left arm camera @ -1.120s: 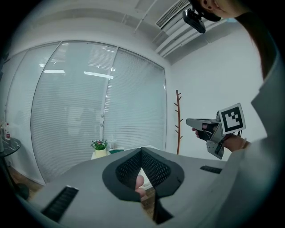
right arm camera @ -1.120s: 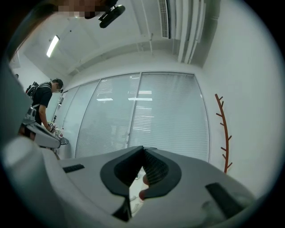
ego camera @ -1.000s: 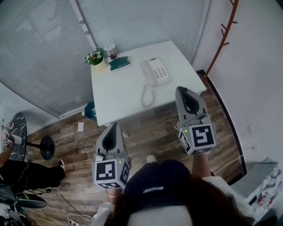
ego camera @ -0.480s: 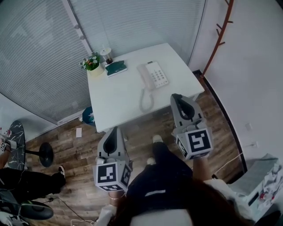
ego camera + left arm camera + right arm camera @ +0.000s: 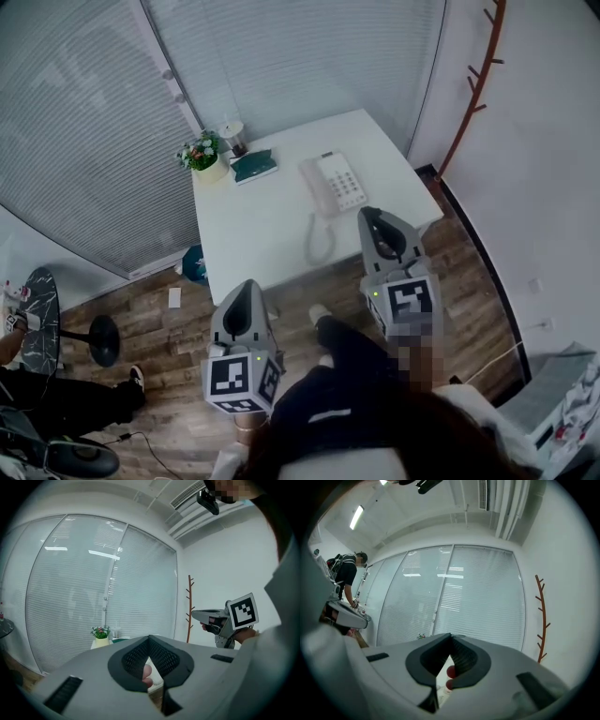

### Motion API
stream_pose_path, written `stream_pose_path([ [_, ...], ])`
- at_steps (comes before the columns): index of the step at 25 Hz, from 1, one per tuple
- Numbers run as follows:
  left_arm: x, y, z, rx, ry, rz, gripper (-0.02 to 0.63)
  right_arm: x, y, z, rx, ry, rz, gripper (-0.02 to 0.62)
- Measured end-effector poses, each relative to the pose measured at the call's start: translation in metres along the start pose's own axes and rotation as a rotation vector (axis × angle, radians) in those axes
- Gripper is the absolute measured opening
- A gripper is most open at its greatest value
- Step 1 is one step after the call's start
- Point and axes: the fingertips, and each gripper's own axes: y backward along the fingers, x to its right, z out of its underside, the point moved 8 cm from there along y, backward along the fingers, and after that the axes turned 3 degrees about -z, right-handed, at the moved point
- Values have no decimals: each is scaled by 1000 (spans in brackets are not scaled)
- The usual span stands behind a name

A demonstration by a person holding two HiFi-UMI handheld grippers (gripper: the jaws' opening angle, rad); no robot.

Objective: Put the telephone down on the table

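L tool (image 5: 241, 285) & R tool (image 5: 372, 215) both closed tip to tip, nothing btwn the jaws. L held over wood floor (image 5: 159, 319) short of tabletop (image 5: 253, 234) near edge, R by its near-right edge. Telephone (image 5: 335, 184) flat on tabletop, right of centre, cord looping toward near edge, apart from both tools; potted plant (image 5: 203, 155) & green book (image 5: 254, 164) at far-left corner.

A white desk (image 5: 253, 234) is standing on the wood-plank floor (image 5: 141, 300) against windows that closed blinds (image 5: 84, 122) are covering, a brown coat rack (image 5: 475, 89) standing by the white wall (image 5: 548, 159).
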Motion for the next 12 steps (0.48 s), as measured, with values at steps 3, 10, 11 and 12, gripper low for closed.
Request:
stream_pose_path([
  [3,-6,-18,-4,-7,-1,-3,0,7,-21,3,0,-19,-7,3],
  [10,-16,-59,-17,-18,-5,-2,0,20,-70,15,-50,-2,-26,3],
  [11,-16,-64,-17,-29,-6,3,0,22,-76,18,-54,-3,-26,3],
  [12,-17,-69,-18,-32,-9,9,0,23,-82,21,-58,-7,-26,3],
])
